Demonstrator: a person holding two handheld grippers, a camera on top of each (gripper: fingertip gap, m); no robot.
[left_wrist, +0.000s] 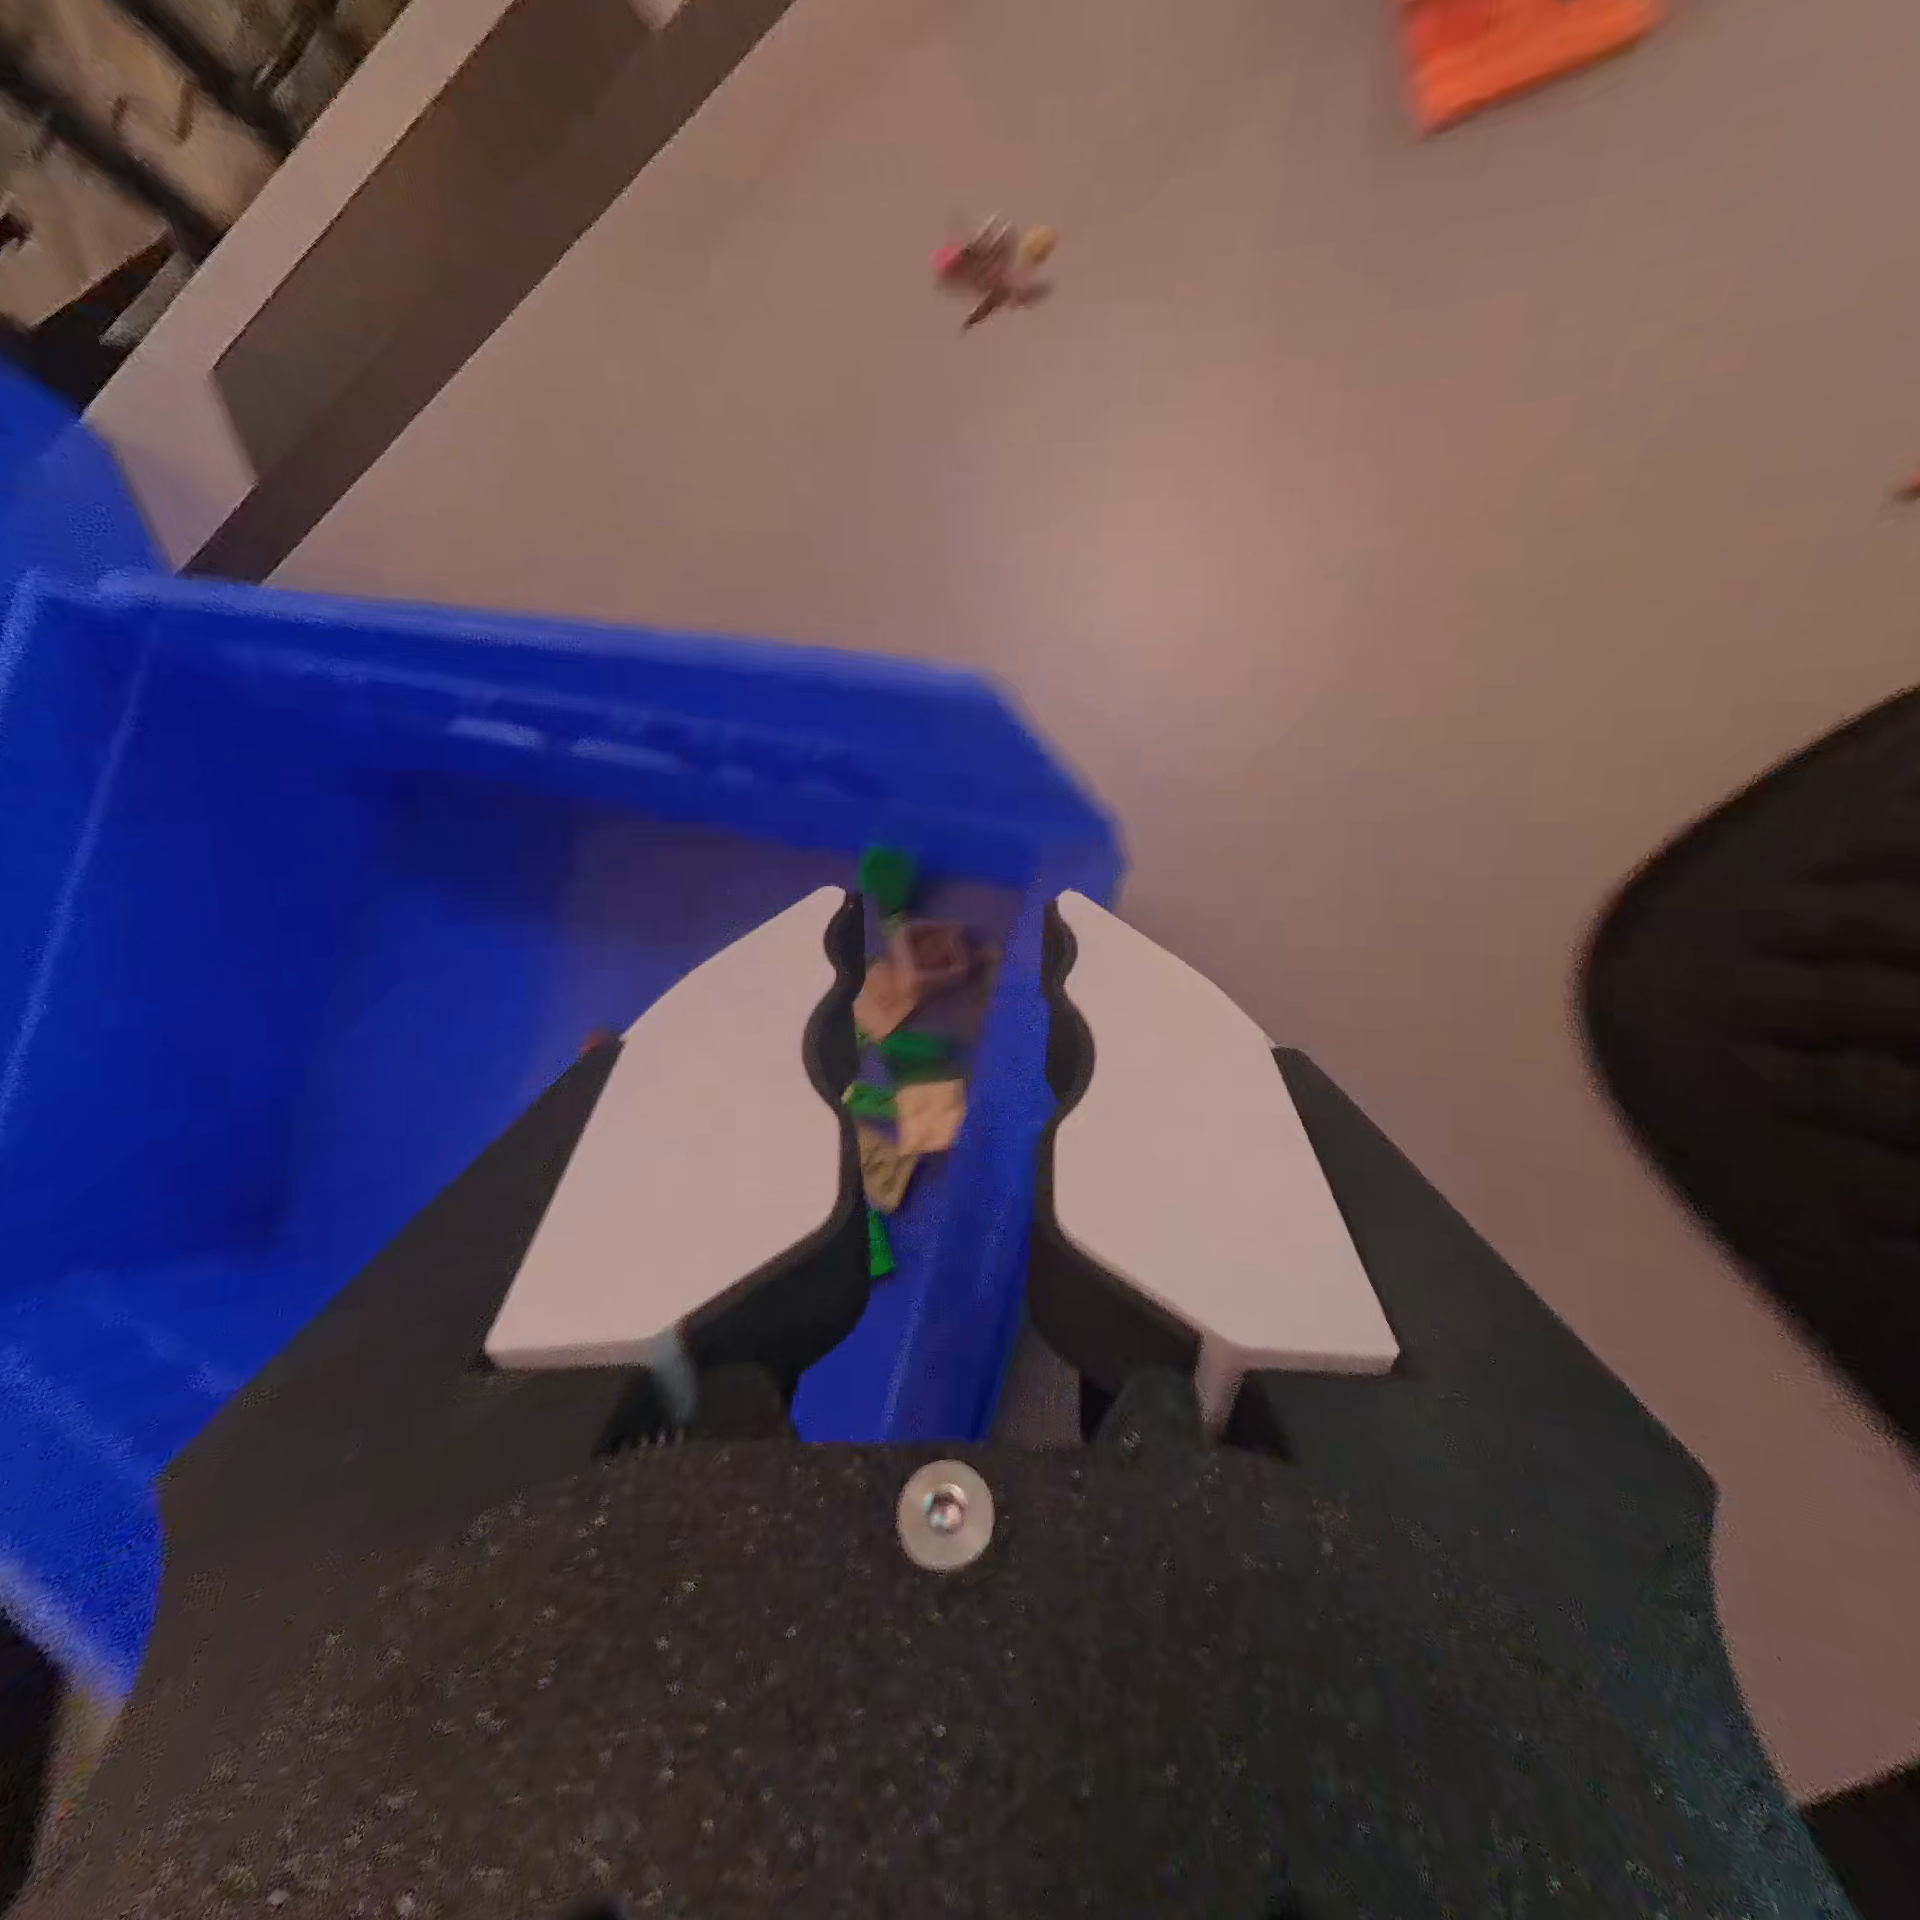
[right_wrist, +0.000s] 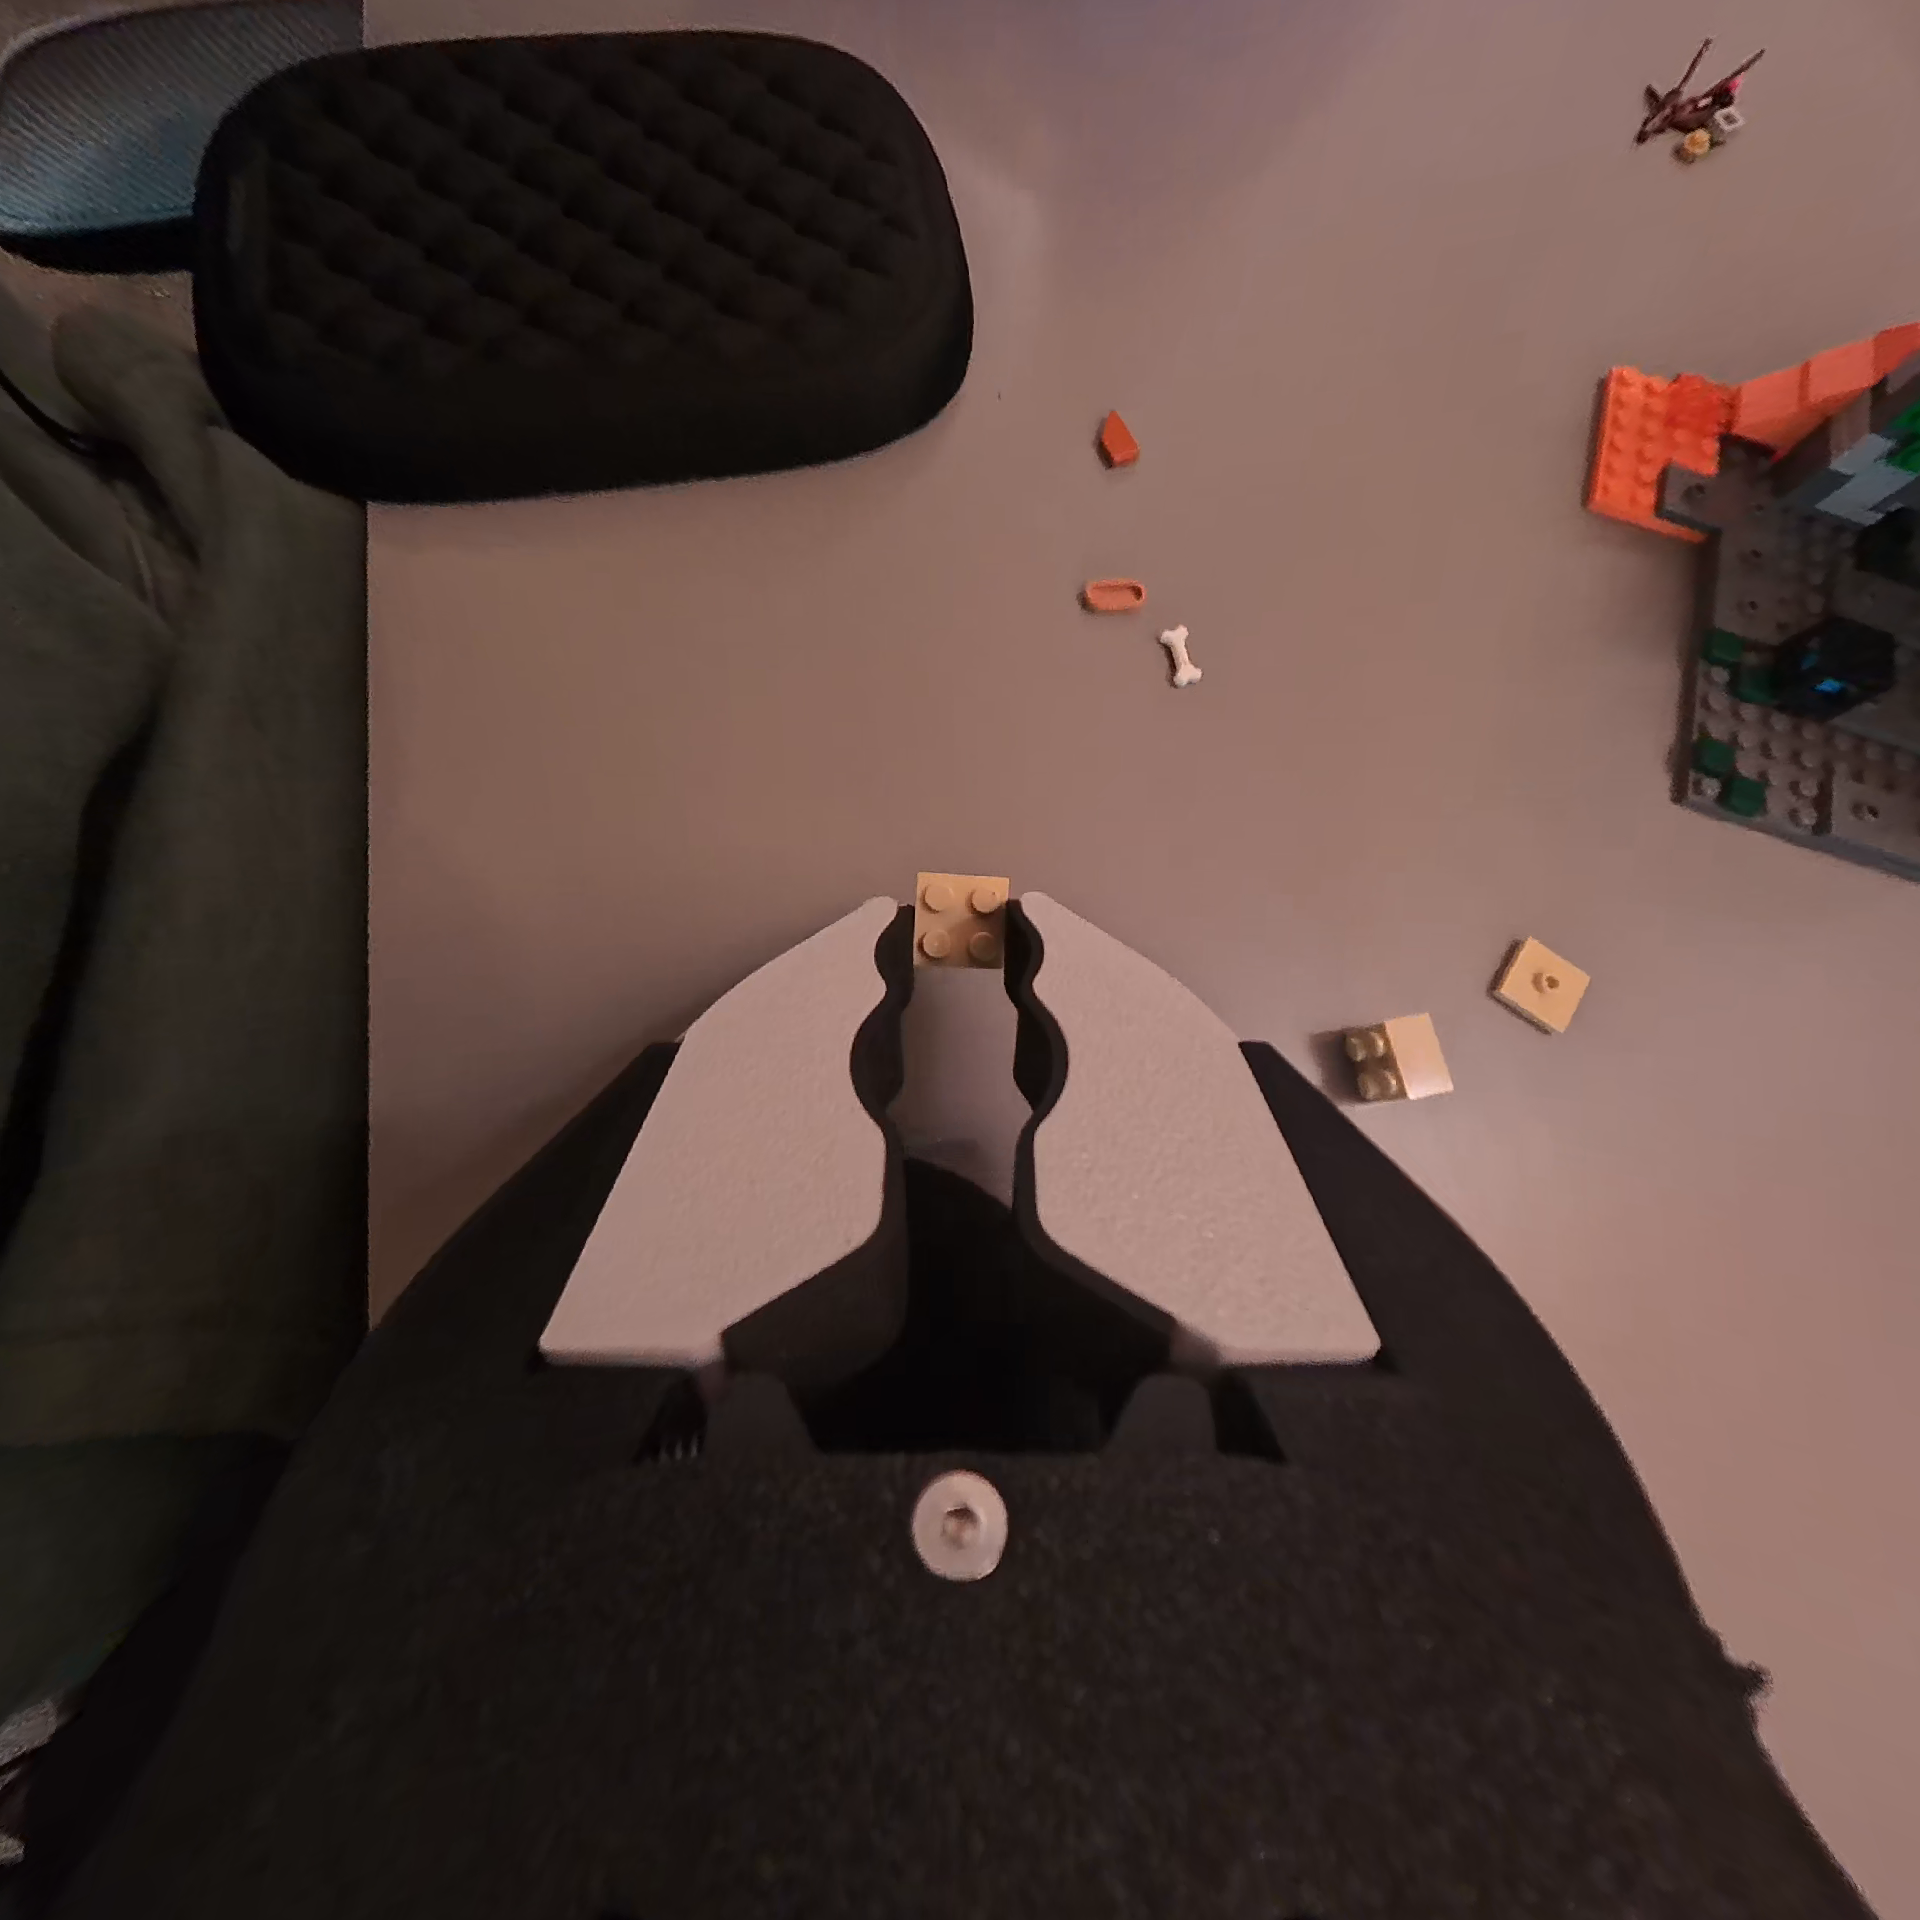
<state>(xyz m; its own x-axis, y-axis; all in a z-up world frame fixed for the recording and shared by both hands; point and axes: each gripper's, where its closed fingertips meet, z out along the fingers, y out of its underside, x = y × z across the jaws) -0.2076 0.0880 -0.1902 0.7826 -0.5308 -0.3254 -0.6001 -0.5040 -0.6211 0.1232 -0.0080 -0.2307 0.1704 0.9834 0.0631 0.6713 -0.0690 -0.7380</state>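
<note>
a: left gripper (left_wrist: 951, 909) was clamped on the right wall of the blue bin (left_wrist: 312, 987). green and tan bricks (left_wrist: 909, 1049) lay inside against that wall. view blurred, so whether the bin was lifted couldn't be judged.

b: risk there?

a: a one-wall grip could let the bin tip and spill its bricks onto the table (left_wrist: 1299, 623).

b: right side?

a: right gripper (right_wrist: 961, 920) pinched a tan 2x2 plate (right_wrist: 962, 921) at the very tips, above the table. black quilted pad (right_wrist: 582, 260) far left; tan brick (right_wrist: 1397, 1058) and tan tile (right_wrist: 1540, 985) to the right; grey and orange build (right_wrist: 1787, 665) at far right.

b: hazard?

a: shallow tip hold; the plate might twist or pop free.
</note>
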